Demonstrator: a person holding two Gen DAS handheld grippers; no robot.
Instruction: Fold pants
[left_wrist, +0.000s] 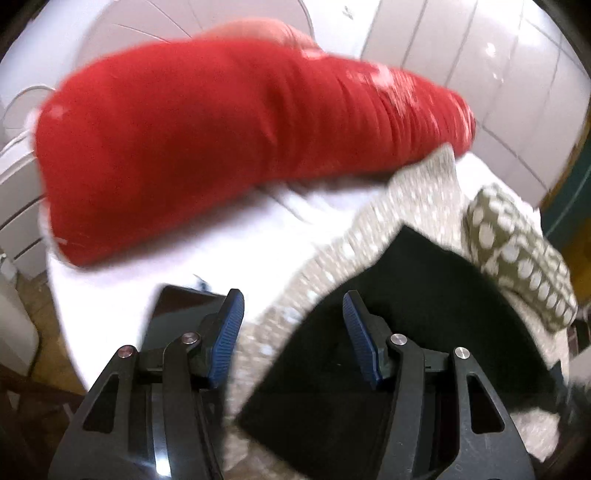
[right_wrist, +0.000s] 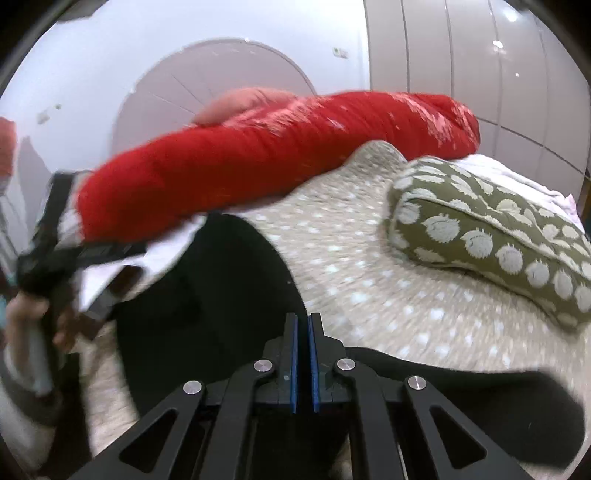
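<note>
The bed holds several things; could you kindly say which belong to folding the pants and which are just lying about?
Job:
black pants
left gripper
right gripper

Lying about:
red bolster
green pillow
spotted blanket
dark tablet

black pants (right_wrist: 207, 295), red bolster (left_wrist: 221, 147), olive pillow (right_wrist: 491, 236) with white spots, beige dotted blanket (right_wrist: 369, 280)

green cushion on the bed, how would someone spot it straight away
Start at the long red bolster lying across the far side of the bed, then come nearer over the beige spotted blanket. The green cushion lies on that blanket, right of the black pants. It alone is olive with big cream hedgehog-like blobs; the blanket's spots are small and pale.
</note>
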